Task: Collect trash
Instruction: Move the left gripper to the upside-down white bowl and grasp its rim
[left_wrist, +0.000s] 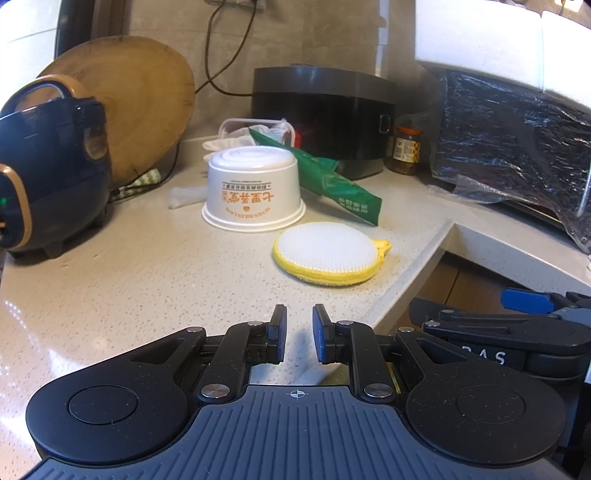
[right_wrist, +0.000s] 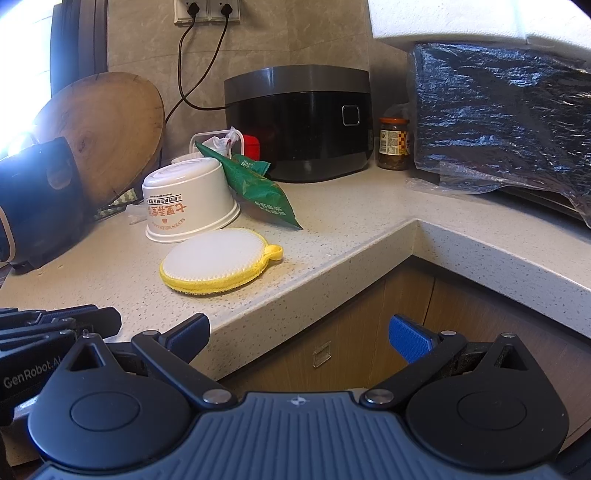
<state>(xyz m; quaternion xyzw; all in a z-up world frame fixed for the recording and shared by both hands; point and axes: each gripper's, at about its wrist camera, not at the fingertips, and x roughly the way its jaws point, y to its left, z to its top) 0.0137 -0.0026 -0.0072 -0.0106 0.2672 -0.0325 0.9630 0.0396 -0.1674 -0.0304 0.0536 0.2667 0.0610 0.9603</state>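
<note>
An upturned white paper bowl with orange print stands on the speckled counter. A crumpled green snack bag leans against its right side. A clear plastic box with white wrappers sits behind them. My left gripper hovers over the counter's front, short of the bowl, its fingers a narrow gap apart and empty. My right gripper is open wide and empty, off the counter's front edge, before the cabinet.
A round yellow-rimmed scrub pad lies in front of the bowl. A dark blue cooker and a wooden board stand left. A black rice cooker, a jar and a plastic-wrapped appliance stand at the back right.
</note>
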